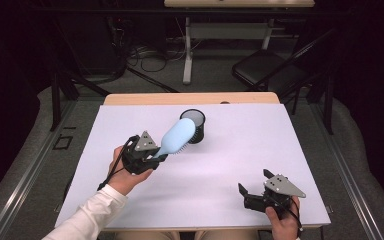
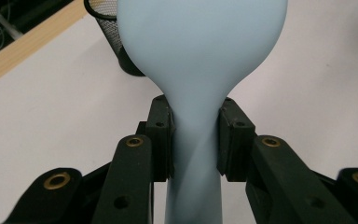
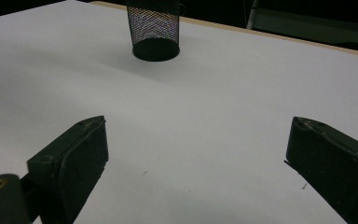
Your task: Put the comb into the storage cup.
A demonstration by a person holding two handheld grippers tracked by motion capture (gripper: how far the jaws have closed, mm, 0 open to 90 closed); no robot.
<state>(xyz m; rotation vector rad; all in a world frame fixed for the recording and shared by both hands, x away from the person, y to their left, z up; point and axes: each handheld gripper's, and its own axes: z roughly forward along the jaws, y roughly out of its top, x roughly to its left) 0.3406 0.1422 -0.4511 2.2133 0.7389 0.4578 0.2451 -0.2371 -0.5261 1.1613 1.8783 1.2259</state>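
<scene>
The left hand-held gripper (image 1: 156, 156) is clamped on the handle of a pale blue brush (image 1: 177, 136), whose head leans against the mesh cup (image 1: 197, 123) near the surface's (image 1: 240, 150) far edge. The right hand-held gripper (image 1: 254, 186) sits wide open and empty near the front right corner.

Bright evenly lit table (image 1: 130, 125), dark surroundings, soft shadows, slight close-up blur

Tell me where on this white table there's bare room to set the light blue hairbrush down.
The white table is bare between the two grippers, and along its right half from the black mesh cup to the right gripper. It is crowded around the cup, where the left gripper holds the light blue hairbrush.
</scene>
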